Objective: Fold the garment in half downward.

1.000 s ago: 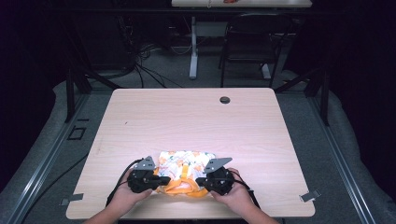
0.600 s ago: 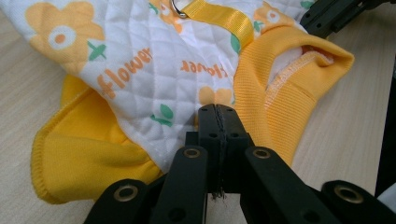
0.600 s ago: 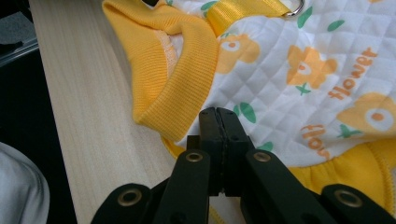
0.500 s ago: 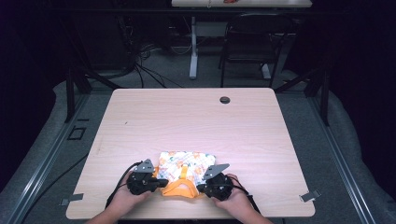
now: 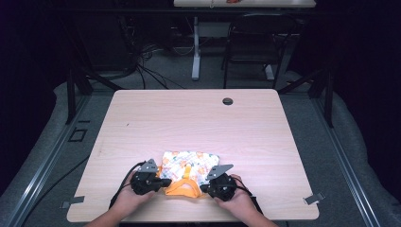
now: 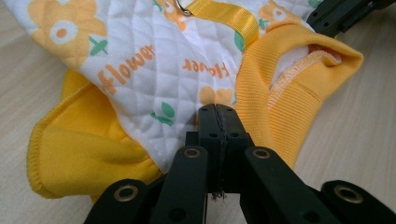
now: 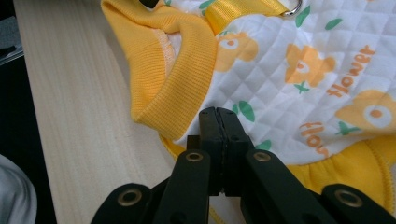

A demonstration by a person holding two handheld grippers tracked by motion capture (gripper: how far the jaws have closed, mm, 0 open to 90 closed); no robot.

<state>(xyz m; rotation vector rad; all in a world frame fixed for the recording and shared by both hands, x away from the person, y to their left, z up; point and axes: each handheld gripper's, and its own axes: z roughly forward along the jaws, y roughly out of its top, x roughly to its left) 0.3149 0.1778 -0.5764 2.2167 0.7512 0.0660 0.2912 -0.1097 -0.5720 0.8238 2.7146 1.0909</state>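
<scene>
We are seated at a pale wooden table, a gripper in each hand. Compared with a second ago, the small quilted garment sits a little closer to the near edge of the table, and its orange neck band now bulges up between our two grippers; half a second ago it looked much as it does now. We judge that we have drawn the near end toward us and are set to fold or straighten the garment.

The left gripper has its black jaws pressed together, with white quilted cloth caught at their tips. The right gripper is likewise clamped, pinching the fabric just beside the ribbed neck band.

The garment lies flat near the front edge of the table, between our hands, well apart from the round cable hole at the far side. It is white and quilted, printed with orange flowers, green leaves and the word "flower", trimmed in yellow-orange ribbing. A yellow strap with a metal ring runs along its back.
</scene>
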